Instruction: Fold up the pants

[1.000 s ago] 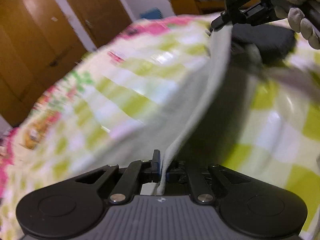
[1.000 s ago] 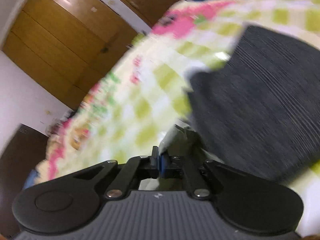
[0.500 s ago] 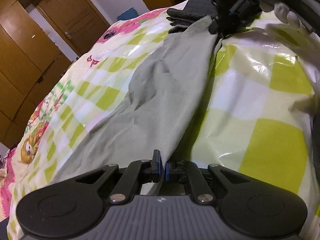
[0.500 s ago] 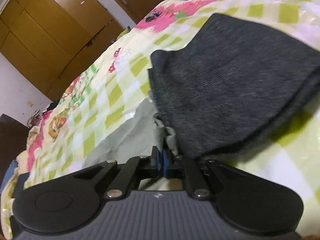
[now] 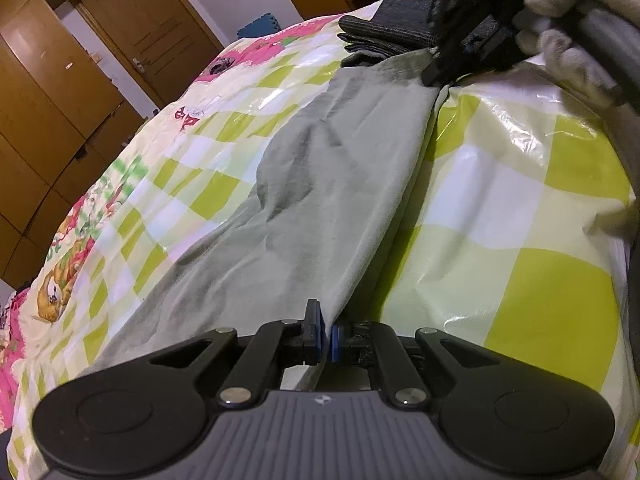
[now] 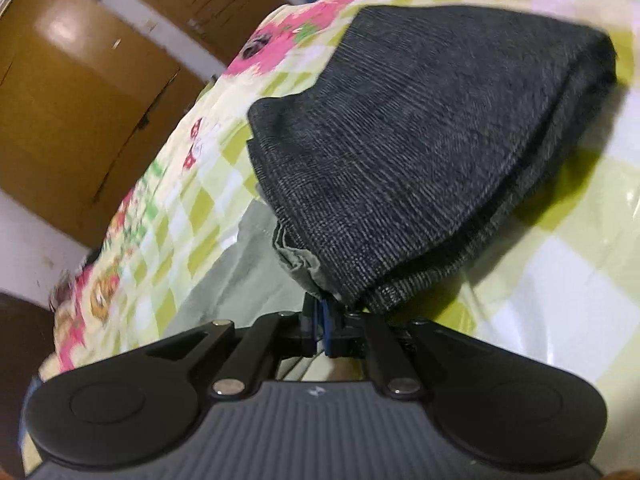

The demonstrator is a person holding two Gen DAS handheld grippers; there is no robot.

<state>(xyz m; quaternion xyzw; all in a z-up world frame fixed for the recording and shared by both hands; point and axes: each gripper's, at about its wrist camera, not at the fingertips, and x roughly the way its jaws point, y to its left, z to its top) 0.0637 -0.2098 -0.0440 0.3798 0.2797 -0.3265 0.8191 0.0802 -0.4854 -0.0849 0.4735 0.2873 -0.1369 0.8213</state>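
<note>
Grey-green pants, hanging a second ago, now lie on bedsheet.

The left gripper is matte black plastic with blue-padded fingertips, two angled linkage arms pinned by round silver screws, and a grey ribbed housing with a small white logo just behind those screws. The right gripper is built the same. Behind it in the left wrist view, a white knitted glove covers the person's right hand.
</note>
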